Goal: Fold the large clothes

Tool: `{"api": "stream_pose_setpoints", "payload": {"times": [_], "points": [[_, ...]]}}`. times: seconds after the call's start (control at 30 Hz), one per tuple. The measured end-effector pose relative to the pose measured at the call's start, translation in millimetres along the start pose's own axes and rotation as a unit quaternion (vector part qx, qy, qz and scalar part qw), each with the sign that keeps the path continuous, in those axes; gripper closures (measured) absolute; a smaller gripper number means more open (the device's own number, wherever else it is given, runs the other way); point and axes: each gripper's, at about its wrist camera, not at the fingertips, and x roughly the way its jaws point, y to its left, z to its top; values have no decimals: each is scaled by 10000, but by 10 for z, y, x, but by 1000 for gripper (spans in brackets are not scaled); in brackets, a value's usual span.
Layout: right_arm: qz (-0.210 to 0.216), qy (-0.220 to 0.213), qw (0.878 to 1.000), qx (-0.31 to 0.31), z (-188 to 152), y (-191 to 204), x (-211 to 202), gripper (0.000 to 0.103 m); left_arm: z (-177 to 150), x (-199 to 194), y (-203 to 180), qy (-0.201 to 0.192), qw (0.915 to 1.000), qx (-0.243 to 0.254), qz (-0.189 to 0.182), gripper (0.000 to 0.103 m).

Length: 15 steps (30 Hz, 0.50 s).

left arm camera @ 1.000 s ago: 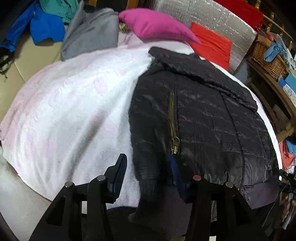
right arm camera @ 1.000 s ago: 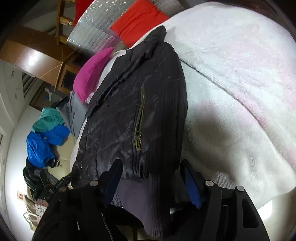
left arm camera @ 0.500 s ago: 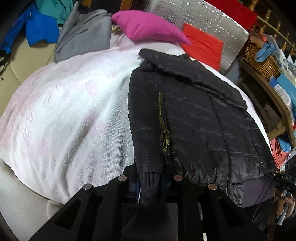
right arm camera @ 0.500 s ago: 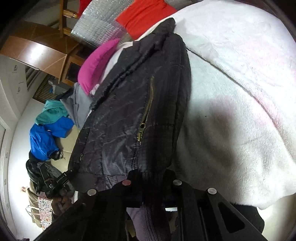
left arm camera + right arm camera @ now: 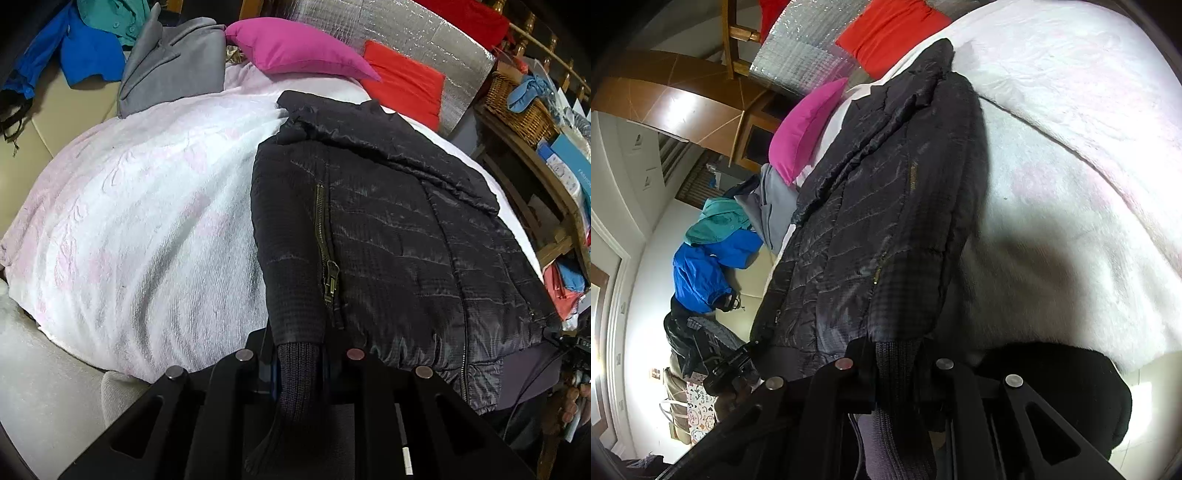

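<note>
Two grippers: both clamped shut.
Left gripper (image 5: 299, 363): pinching the black quilted jacket's (image 5: 388, 229) ribbed knit cuff (image 5: 295, 373).
Right gripper (image 5: 895, 369): gripping its knit hem (image 5: 897, 365).

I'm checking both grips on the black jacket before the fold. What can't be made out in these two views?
- Left gripper pads: left wrist view, covered by the knit cuff they clamp.
- Right gripper pads: right wrist view, buried in the ribbed hem.
- Jacket underside and far sleeve: both views, hidden by its own body.
- Jacket's near edge: cut off behind the gripper bodies.

Black quilted jacket (image 5: 388, 229), white-pink blanket (image 5: 147, 221), magenta pillow (image 5: 295, 48).
</note>
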Motion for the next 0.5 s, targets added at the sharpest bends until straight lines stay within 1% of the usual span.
{"api": "stream_pose_setpoints", "payload": {"times": [0.07,0.27,0.5], "points": [[32,-6,10000,28,-12,4,14,89,20,28,-51,2,10000,19,88,85],[46,13,9999,159,-21,-60,5,89,-20,23,-75,1,9998,65,174,85],[-5,29,9999,126,-10,-25,24,89,-67,-19,-67,-33,9998,63,164,85]]}}
